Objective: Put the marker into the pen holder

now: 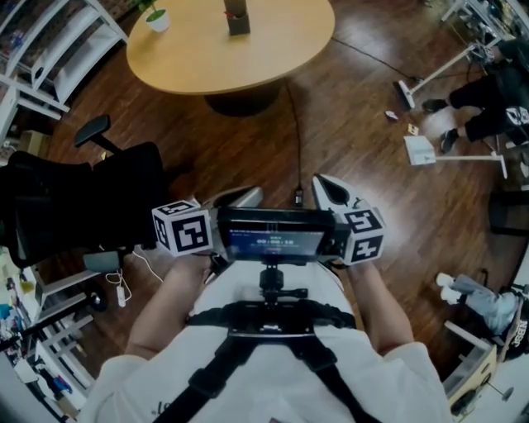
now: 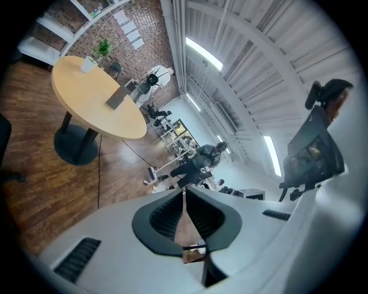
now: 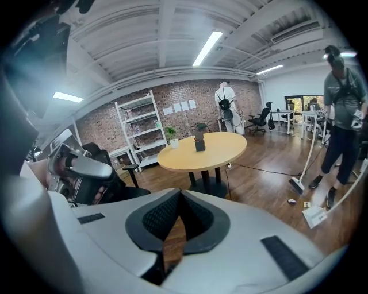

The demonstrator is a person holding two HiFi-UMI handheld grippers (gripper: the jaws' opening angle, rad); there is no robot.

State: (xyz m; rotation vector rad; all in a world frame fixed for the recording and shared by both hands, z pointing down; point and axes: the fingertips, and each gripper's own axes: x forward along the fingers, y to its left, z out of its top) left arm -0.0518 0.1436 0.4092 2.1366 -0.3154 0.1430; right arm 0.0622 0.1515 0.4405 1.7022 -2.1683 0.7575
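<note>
You have no text, brand or number that can be read with certainty in any view. The screen [image 1: 277,240] at your chest shows lines of writing too small and blurred to make out, and the paper sheets [image 3: 178,107] on the brick wall [image 3: 138,118] are equally illegible. The left cube [image 1: 183,229] on your left gripper [image 2: 184,194] and the right cube [image 1: 364,234] on your right gripper [image 3: 179,194] carry only black-and-white square code patterns, no letters or figures.

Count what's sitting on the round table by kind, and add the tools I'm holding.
Potted plant: 1
Pen holder: 1
Tools: 2, the left tool and the right tool, both shut and empty
Total: 4
</note>
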